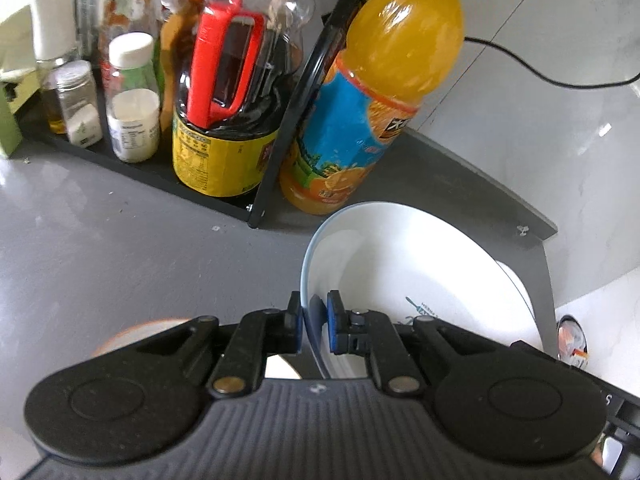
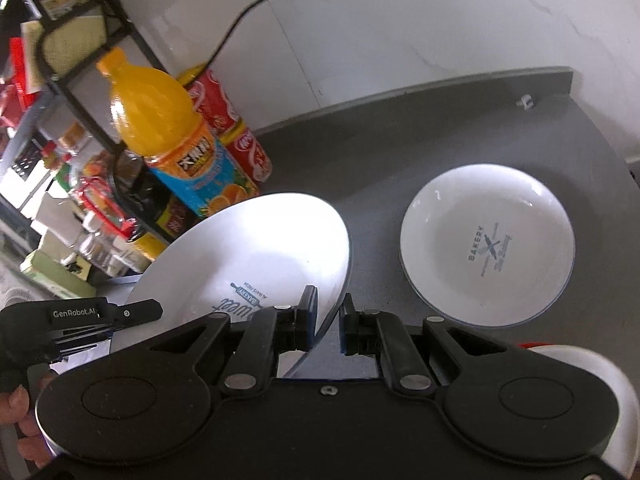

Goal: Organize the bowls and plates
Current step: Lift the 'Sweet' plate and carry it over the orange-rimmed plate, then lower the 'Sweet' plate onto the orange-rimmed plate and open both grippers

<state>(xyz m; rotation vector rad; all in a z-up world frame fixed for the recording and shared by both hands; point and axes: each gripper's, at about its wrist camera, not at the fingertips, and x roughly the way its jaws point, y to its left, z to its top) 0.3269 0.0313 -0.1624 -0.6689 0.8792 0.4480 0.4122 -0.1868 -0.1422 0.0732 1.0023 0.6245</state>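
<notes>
A: What does the left wrist view give you?

B: The left gripper (image 1: 314, 326) has its blue pads closed onto the rim of a tilted white ceramic plate with blue print (image 1: 400, 268), raised above the grey countertop (image 1: 100, 240). Just beyond it stands a tall orange juice bottle with a blue label (image 1: 372, 92), and to the far left a black wire rack (image 1: 280, 128) holds a dark sauce jug with a red handle (image 1: 224, 112) and small jars.

A: And the right wrist view?

B: It shows what the left one hides: a second white shallow plate printed "BAKERY" (image 2: 488, 244) lying flat on the countertop to the right, well apart from the tilted plate (image 2: 248, 256). The right gripper (image 2: 326, 320) is a little open, one finger on each side of the tilted plate's near rim; whether either pad touches it, I cannot tell. The left gripper's tip (image 2: 132, 310) shows at that plate's left edge, with a person's fingers (image 2: 16, 404) below.

A: Anything else there?

B: Red drink cans (image 2: 236, 128) behind the bottle, and a blurred white, orange-edged dish (image 2: 592, 364), perhaps a bowl, at the near right.
</notes>
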